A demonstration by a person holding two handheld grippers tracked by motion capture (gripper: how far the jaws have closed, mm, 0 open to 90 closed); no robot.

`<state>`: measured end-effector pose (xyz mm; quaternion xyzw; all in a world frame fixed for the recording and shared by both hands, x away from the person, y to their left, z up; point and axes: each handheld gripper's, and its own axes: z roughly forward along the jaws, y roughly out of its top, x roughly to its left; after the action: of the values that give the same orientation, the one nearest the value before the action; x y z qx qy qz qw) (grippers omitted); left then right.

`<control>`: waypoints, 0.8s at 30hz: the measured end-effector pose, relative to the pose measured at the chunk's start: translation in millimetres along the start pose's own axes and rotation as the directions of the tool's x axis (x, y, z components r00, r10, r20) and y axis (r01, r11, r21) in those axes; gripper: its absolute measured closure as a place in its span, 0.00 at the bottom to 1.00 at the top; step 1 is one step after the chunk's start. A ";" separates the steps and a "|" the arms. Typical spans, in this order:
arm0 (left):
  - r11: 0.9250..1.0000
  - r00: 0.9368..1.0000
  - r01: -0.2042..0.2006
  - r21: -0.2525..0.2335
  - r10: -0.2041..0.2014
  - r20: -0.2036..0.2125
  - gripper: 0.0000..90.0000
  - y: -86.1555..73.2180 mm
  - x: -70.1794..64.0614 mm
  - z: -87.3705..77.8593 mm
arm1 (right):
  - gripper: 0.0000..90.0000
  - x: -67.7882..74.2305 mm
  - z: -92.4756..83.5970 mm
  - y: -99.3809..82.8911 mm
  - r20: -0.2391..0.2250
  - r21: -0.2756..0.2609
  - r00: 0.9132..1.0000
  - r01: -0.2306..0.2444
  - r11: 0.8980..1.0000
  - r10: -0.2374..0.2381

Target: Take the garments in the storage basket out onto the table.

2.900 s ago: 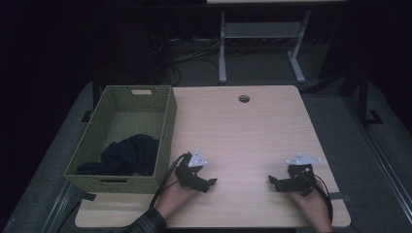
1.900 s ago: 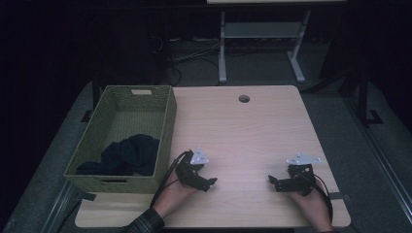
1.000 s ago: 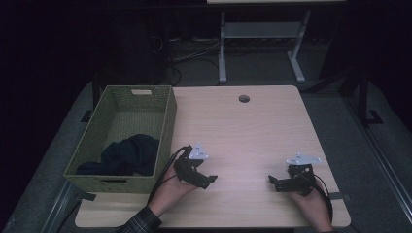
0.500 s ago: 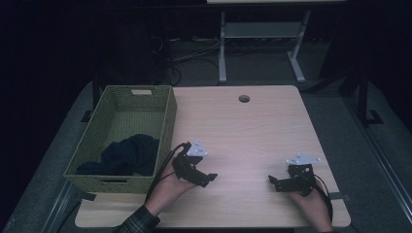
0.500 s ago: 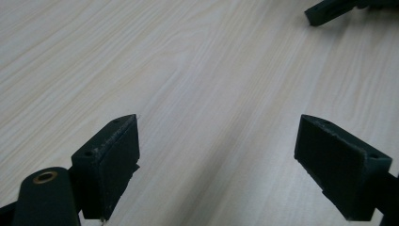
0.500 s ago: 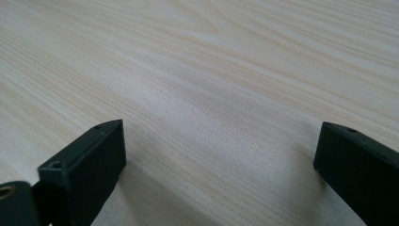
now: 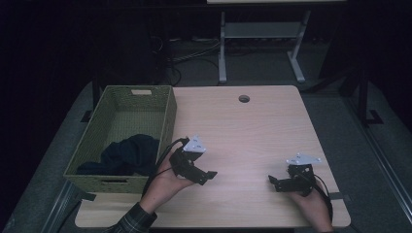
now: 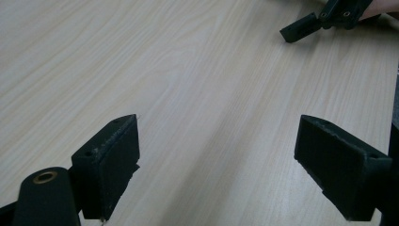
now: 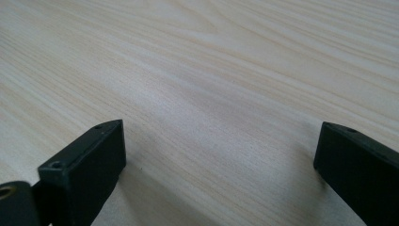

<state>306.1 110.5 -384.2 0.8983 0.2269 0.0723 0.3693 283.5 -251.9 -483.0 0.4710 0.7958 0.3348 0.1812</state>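
The left gripper (image 7: 210, 174) is held just above the wooden table (image 7: 252, 131), close beside the near right corner of the woven basket (image 7: 167, 124), with its jaws spread wide and nothing between them; in the left gripper view the two black pads (image 8: 110, 162) frame bare wood. The right gripper (image 7: 273, 180) is rested near the table's front right edge, likewise released and empty, its pads (image 9: 89, 162) set apart over plain tabletop. The dark garment (image 7: 128, 154), judged to be the item of work, is found bunched in the near end of the basket, well below the rim and apart from both grippers. Risks are assessed as follows: the left gripper is pointed away from the basket, so a turn over the wall is required, and the wall could be struck or the basket shoved if the swing is kept low; loose cloth could be pinched by a single fold and could slip or snag on the weave when lifted; the trailing cable could catch on the rim. The garment's type, edges and full extent cannot be determined, as it is dark, crumpled and partly screened by the basket's near wall. The surroundings beyond the table are too dim to be assessed.
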 end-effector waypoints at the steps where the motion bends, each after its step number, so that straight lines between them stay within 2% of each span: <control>1: 1.000 1.000 -0.005 -0.002 0.005 -0.003 0.16 1.3 0.8 -1.4 | 0.03 0.0 0.0 0.0 -0.001 0.000 1.000 0.000 1.000 0.000; 11: 0.999 1.000 -0.005 -0.038 0.005 0.013 0.16 10.4 14.6 -10.6 | 0.03 -0.2 -0.2 -0.1 -0.002 0.000 1.000 0.002 1.000 -0.002; 20: 0.999 0.999 -0.017 -0.030 0.018 0.030 0.16 14.7 26.8 -17.4 | 0.03 -0.1 -0.3 -0.2 -0.002 -0.001 1.000 0.000 1.000 0.000; 21: 1.000 0.999 -0.024 -0.011 0.024 0.030 0.16 15.4 29.8 -19.1 | 0.03 -0.2 -0.9 -0.6 -0.005 0.002 1.000 0.000 1.000 0.000; 24: 1.000 0.999 -0.028 -0.003 0.028 0.029 0.16 15.6 35.6 -22.9 | 0.03 -0.2 -0.9 -0.6 -0.005 0.002 1.000 0.001 1.000 -0.001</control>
<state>336.4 131.6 -358.3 0.9018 0.2089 0.0648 0.3727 282.6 -252.6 -482.8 0.4700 0.7967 0.3352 0.1789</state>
